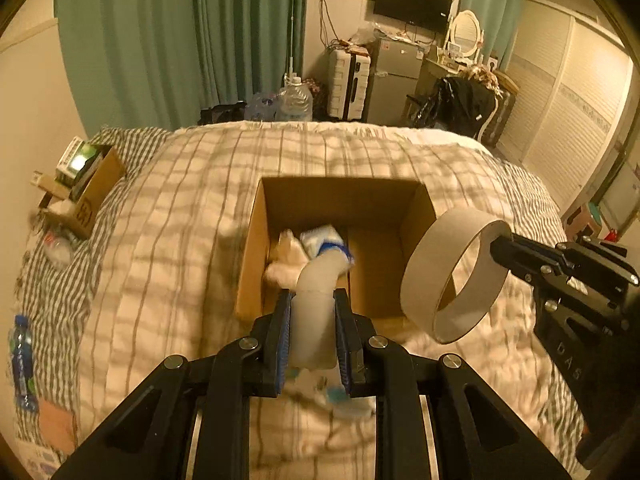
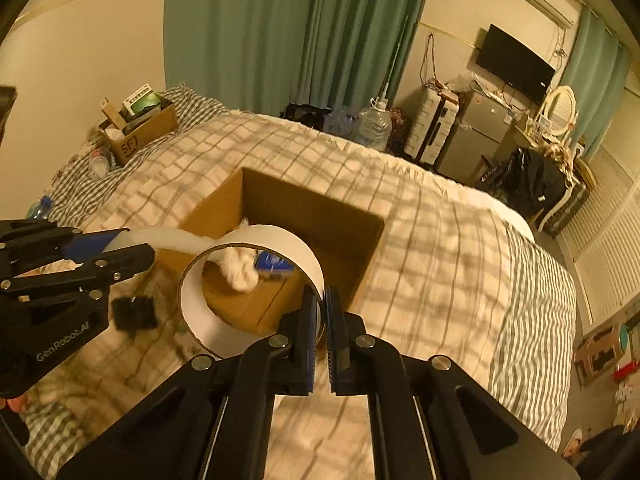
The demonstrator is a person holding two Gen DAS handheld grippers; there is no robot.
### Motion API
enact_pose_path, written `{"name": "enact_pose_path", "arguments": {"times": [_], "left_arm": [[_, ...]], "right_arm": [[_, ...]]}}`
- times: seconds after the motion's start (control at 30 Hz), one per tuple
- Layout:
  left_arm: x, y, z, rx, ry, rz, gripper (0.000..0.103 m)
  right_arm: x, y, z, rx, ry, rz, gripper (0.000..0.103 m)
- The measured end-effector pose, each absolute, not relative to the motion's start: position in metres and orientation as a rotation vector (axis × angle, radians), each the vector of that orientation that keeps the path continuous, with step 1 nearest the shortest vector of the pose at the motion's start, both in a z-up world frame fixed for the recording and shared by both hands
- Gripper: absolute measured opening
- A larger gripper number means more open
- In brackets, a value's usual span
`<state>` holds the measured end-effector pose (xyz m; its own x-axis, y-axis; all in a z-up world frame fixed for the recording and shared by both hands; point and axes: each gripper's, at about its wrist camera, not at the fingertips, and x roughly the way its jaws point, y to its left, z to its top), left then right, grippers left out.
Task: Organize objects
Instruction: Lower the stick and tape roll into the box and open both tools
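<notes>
An open cardboard box (image 1: 280,200) sits on the bed; it also shows in the right wrist view (image 2: 340,220). Inside lie a white fluffy item (image 1: 286,266) and a blue-and-white packet (image 1: 324,240). My left gripper (image 1: 312,300) is shut on a bent white tube (image 1: 314,304) and holds it over the box's near edge; the left gripper also shows in the right wrist view (image 2: 132,252). My right gripper (image 2: 322,300) is shut on the wall of a wide white cardboard ring (image 2: 192,308), held beside the box's right side; the ring also shows in the left wrist view (image 1: 452,276).
A plaid blanket (image 1: 180,240) covers the bed. A second cardboard box (image 1: 92,192) full of items stands at the far left, with bottles (image 1: 22,356) along the left edge. A small black item (image 2: 134,314) lies near the box. Suitcase, fridge and water jugs stand beyond the bed.
</notes>
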<state>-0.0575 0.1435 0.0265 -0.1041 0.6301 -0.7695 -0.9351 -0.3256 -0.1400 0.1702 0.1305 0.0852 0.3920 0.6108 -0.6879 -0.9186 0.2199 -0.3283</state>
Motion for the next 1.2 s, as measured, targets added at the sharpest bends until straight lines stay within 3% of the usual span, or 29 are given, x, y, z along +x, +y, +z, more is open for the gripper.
{"name": "enact_pose_path", "arguments": {"times": [0.5,0.53,0.6,0.63,0.67,0.7,0.8,0.93,1.07,1.2], "left_arm": [[-0.090,0.231,-0.025,-0.955,0.500,1.685,0.024],[-0.090,0.231,-0.028,-0.966,0.516,1.700,0.026],[-0.090,0.230,-0.029,-0.970,0.522,1.702,0.041],[-0.090,0.228,-0.028,-0.967,0.522,1.709,0.049],[-0.089,0.224,-0.025,-0.956,0.519,1.726,0.064],[-0.088,0.220,-0.022,-0.946,0.516,1.736,0.073],[-0.085,0.207,-0.012,-0.925,0.516,1.744,0.080],[-0.080,0.186,0.002,-0.909,0.552,1.770,0.082],[-0.075,0.153,0.019,-0.893,0.535,1.799,0.092],[-0.069,0.117,0.037,-0.867,0.492,1.819,0.098]], "right_arm": [[0.232,0.215,0.053,-0.743,0.550,1.120,0.005],[0.233,0.215,0.051,-0.742,0.574,1.139,0.013],[0.233,0.211,0.047,-0.737,0.599,1.152,0.049],[0.232,0.208,0.047,-0.732,0.596,1.149,0.053],[0.231,0.204,0.048,-0.725,0.590,1.149,0.054],[0.230,0.200,0.049,-0.718,0.592,1.153,0.055],[0.226,0.186,0.057,-0.701,0.605,1.169,0.060],[0.215,0.167,0.075,-0.700,0.561,1.158,0.060],[0.202,0.138,0.098,-0.675,0.532,1.163,0.064],[0.183,0.103,0.116,-0.661,0.487,1.156,0.074]]}}
